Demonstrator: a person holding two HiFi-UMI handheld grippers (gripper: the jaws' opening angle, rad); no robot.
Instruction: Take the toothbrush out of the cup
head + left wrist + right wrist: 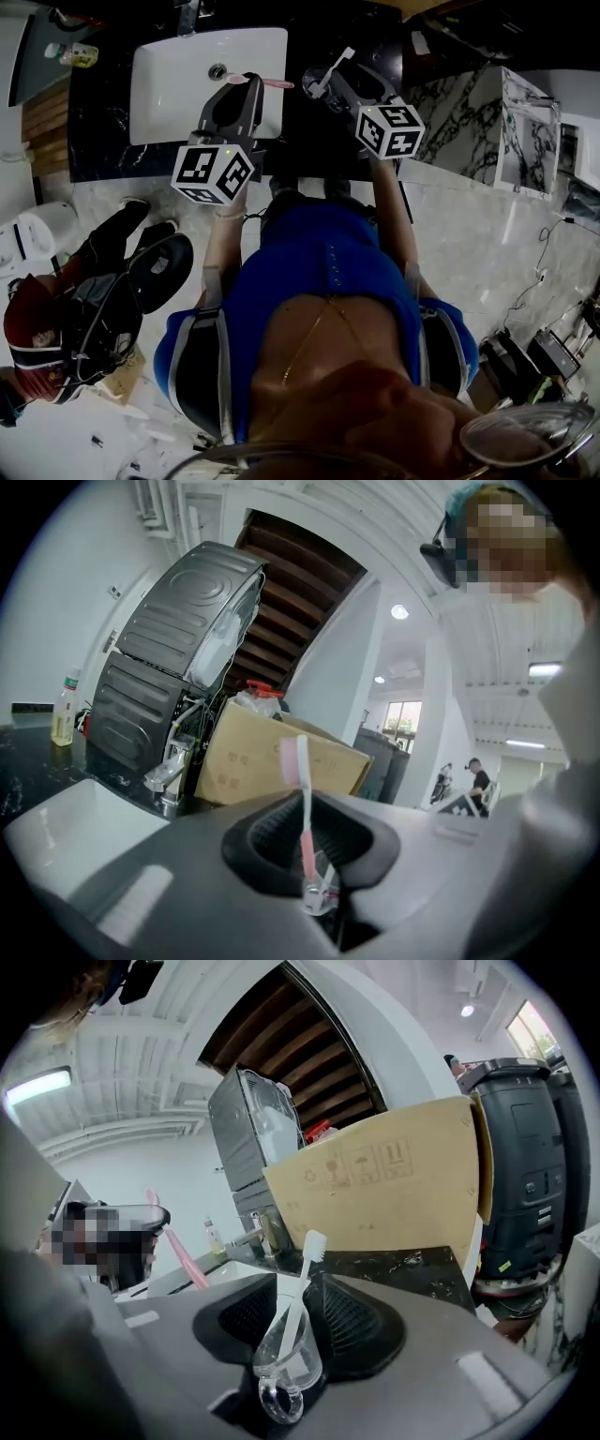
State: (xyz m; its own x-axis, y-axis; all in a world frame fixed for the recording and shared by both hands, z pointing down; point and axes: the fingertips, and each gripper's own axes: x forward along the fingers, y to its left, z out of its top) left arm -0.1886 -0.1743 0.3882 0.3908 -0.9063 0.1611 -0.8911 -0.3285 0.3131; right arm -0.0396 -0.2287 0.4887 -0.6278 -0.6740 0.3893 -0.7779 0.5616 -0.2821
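My left gripper [234,98] [314,855] is shut on a pink toothbrush [265,82] [302,789]. The brush stands upright between the jaws with its head on top, over the white sink [178,66]. My right gripper [352,84] [295,1335] holds a clear handled cup [286,1358] between its jaws, tilted and off the counter. A white toothbrush [336,67] [298,1279] leans inside the cup, bristles up. The two grippers hang side by side, and the pink toothbrush [183,1255] also shows at the left of the right gripper view.
A black marble counter [103,122] surrounds the sink, with a faucet [187,14] at its back and a bottle [75,54] at far left. A cardboard box [375,1194] stands behind. A person [66,328] crouches on the floor at lower left.
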